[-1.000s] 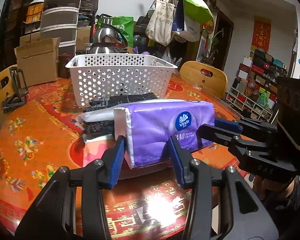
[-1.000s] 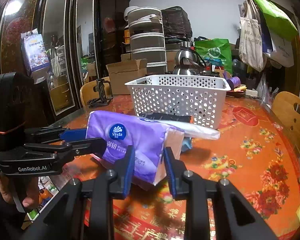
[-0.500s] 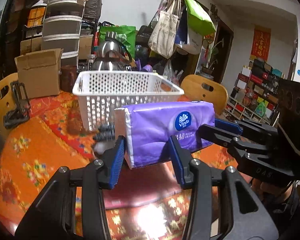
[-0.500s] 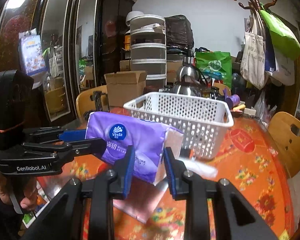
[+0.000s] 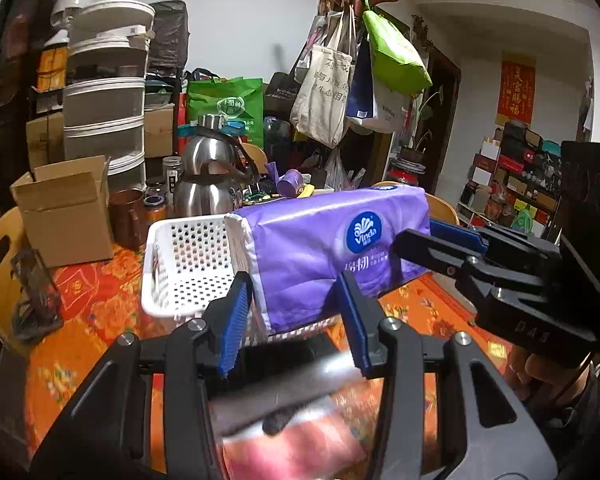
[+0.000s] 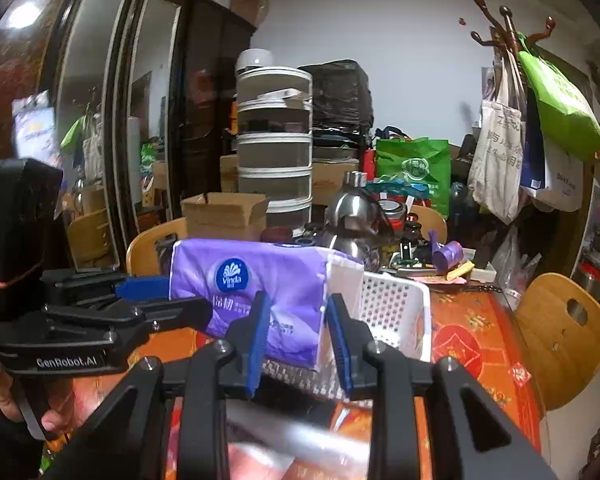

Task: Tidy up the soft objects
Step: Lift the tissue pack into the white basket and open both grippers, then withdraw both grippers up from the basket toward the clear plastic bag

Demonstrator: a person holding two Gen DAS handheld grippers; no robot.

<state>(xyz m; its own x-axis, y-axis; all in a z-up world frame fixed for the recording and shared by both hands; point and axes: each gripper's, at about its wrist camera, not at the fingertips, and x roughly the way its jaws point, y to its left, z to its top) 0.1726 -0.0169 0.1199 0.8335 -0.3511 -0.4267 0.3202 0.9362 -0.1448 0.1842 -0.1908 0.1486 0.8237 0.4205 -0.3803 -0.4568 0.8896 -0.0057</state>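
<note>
A purple Vinda tissue pack [image 5: 324,248] hangs in the air, gripped at both ends. My left gripper [image 5: 292,302] is shut on its white-edged end. My right gripper [image 6: 298,318] is shut on the opposite end [image 6: 284,292]. Each gripper shows in the other's view, the right gripper [image 5: 436,240] on the right and the left gripper [image 6: 164,300] on the left. The white perforated basket [image 5: 180,256] stands just behind and below the pack, and the pack hides part of it. Blurred dark and pink soft packs [image 5: 292,428] lie on the table under my fingers.
The table has an orange and red floral cloth [image 5: 88,312]. Behind the basket stand a cardboard box [image 5: 64,216], a steel kettle [image 5: 208,184], jars and stacked containers [image 5: 104,108]. A coat rack with bags [image 5: 352,92] stands further back. A wooden chair [image 6: 560,332] is at the table's right side.
Both grippers have lifted the tissue pack up off the pile and toward the basket. The pile has dropped low in both views, and the basket's inside now shows.
</note>
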